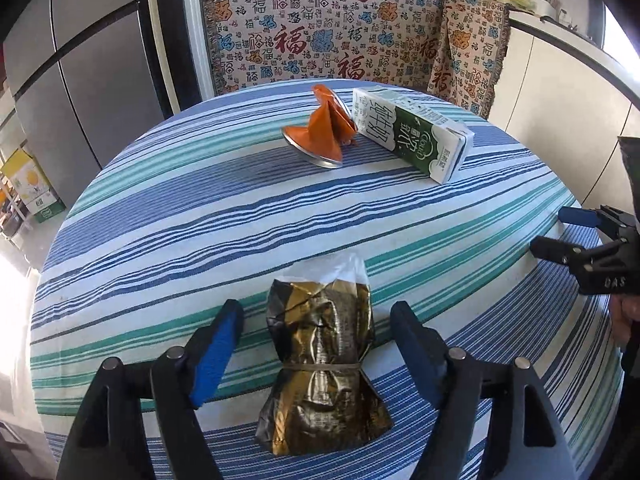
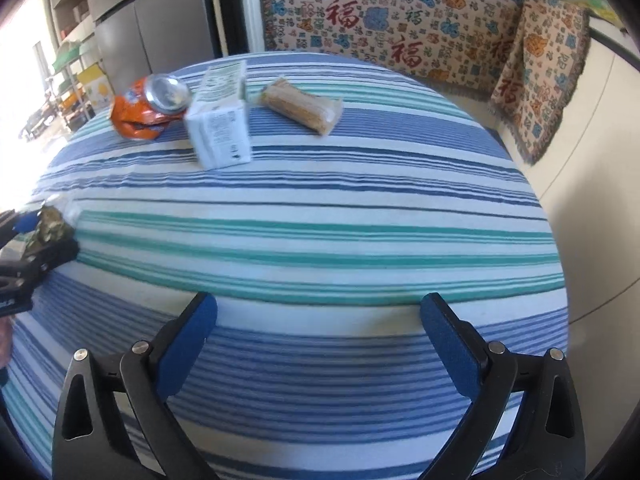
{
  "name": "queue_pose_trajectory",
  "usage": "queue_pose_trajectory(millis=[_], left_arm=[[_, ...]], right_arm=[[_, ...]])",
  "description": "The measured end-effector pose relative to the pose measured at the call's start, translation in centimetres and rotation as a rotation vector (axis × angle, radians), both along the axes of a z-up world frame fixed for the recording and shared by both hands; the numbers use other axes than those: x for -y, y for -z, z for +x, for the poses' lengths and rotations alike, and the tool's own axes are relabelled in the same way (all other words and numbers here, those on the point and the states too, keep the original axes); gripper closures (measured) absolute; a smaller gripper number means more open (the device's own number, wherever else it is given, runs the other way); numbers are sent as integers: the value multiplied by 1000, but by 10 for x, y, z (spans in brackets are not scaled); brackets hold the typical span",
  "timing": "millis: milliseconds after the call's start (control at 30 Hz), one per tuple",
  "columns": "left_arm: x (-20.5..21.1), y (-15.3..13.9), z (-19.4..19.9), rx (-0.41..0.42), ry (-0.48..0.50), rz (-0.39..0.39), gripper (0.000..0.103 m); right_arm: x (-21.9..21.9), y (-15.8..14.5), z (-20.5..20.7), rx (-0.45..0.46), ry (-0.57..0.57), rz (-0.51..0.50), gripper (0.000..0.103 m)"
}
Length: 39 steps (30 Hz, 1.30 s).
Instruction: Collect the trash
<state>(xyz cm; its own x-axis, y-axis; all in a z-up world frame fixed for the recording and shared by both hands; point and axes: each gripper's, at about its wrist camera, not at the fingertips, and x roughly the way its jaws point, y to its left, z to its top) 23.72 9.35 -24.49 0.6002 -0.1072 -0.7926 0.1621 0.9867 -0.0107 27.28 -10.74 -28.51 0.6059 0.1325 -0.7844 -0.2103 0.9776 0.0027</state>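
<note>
My left gripper [image 1: 316, 354] is spread wide around the gold wrapper [image 1: 322, 364] lying on the striped table [image 1: 160, 216], pads clear of it. My right gripper [image 2: 320, 340] gapes wide over bare cloth. Far across lie a crushed can [image 2: 150, 106], carton [image 2: 220, 120] and cracker pack [image 2: 302, 106].

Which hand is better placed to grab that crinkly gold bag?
Left. The gold bag lies between the open left gripper fingers; the right gripper stands open over bare tablecloth.
</note>
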Motion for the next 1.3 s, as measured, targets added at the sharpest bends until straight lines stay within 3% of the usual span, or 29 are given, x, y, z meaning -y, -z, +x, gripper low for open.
queue_pose_trajectory(millis=[300,433,500,533,600,667,867,1133,1200,1233,1267,1300], left_arm=[[6,0,5,-6,4,13,19],[6,0,6,-6,5,15,18],[6,0,8,-8,7,12,17],[6,1,9,-8,8,13,16],[7,1,10,-9,11,14,16],[7,2,11,-11,13,13,15],[12,2,14,-11,11,19,14],[14,2,12,-12,-1,24,13],[13,2,9,-13,-15,27,13],[12,2,6,-14,-23,25,13],[12,3,3,-15,-29,24,13],[11,3,-1,-16,-35,26,13]], right_arm=[[-21,-7,111,-8,-130,-31,2],[-44,-15,140,36,-172,-149,5],[-52,-17,146,38,-214,-145,18],[-53,-18,151,8,-241,-90,39],[-51,-20,153,-35,-235,-30,67],[-47,-19,147,-29,-205,-36,74],[-8,-15,84,-20,-31,-16,74],[-35,-10,-27,4,-101,91,68],[-49,-8,-39,23,-133,92,52],[-54,-7,-41,25,-146,99,33],[-59,-5,-42,28,-152,100,24],[-63,-4,-44,36,-152,90,23]])
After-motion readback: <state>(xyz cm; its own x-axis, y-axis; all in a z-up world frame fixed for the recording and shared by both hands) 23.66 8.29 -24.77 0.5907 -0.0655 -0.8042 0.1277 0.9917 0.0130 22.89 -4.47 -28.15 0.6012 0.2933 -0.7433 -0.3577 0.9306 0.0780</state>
